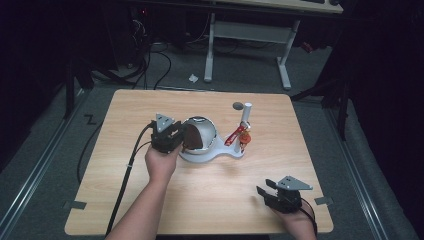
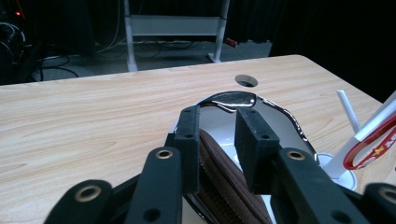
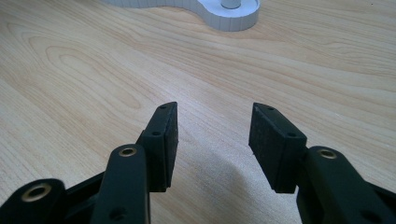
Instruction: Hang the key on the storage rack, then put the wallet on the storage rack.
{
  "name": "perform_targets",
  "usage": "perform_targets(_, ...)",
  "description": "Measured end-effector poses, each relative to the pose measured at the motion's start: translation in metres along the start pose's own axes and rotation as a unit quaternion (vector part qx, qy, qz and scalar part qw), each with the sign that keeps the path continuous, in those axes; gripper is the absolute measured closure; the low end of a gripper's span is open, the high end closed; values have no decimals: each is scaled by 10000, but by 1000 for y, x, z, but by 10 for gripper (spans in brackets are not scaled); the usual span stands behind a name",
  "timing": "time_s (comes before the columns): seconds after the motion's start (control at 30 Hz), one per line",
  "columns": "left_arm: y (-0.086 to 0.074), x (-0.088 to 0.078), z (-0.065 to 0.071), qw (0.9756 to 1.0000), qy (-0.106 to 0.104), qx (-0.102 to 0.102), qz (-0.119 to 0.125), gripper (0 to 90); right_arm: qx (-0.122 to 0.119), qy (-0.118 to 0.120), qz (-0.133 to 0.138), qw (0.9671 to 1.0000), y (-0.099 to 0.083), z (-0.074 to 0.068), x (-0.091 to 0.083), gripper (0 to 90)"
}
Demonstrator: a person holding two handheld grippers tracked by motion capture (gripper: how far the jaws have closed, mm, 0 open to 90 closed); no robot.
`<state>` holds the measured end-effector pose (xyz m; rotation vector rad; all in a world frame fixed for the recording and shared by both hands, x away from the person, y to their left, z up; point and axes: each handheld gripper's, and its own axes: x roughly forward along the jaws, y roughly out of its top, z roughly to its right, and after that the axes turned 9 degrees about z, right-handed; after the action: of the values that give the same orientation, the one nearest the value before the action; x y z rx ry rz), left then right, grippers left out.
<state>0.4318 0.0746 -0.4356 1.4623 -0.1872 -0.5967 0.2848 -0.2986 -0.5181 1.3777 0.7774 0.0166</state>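
We note the right gripper [image 1: 264, 190] nearest us, low over the table [image 1: 210, 200], jaws spread with bare wood between them and nothing touched; in its own view the white base [image 3: 229, 16] of the stand lies well ahead of its tips. Farther off, the left gripper [image 1: 184, 139] sits at the near-left rim of the shiny steel bowl [image 1: 207, 131]. Its jaws stand partly apart, straddling a brown ridged pad [image 2: 229, 186]; the pad lies against the inner face of the left jaw, while a gap shows before the right one, so we read no pinch. The pad rests on edge inside the bowl, just below the jaw tips. Beyond and to the right of this gripper rises a white post [image 1: 246, 116] with a red clip [image 1: 236, 136].
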Motion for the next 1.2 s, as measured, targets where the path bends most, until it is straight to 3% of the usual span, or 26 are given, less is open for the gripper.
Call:
perform_targets(0.43,3,-10,-1,9996,-281,41,-17,602,19,3,-32,10000,0,0,3,524)
perform_targets(0.67,9,-31,-7,9987,-486,114,69,506,-2,7,-50,10000,-1,0,4,523)
perform_targets(0.73,10,-39,-11,9975,-688,120,58,491,10,5,-53,10000,-1,-1,4,521)
perform_targets(0.83,8,-52,-18,9973,-702,234,40,469,15,4,-48,10000,-1,0,4,521)
perform_targets(1.03,-7,-82,-34,9974,-684,235,54,422,9,10,-67,10000,-2,0,5,519)
perform_targets(1.17,-21,-93,-43,9975,-685,190,-15,388,39,9,-90,10000,-3,0,6,513)
perform_targets(1.2,-33,-99,-49,9975,-666,181,-134,381,51,11,-100,9999,-3,0,6,510)
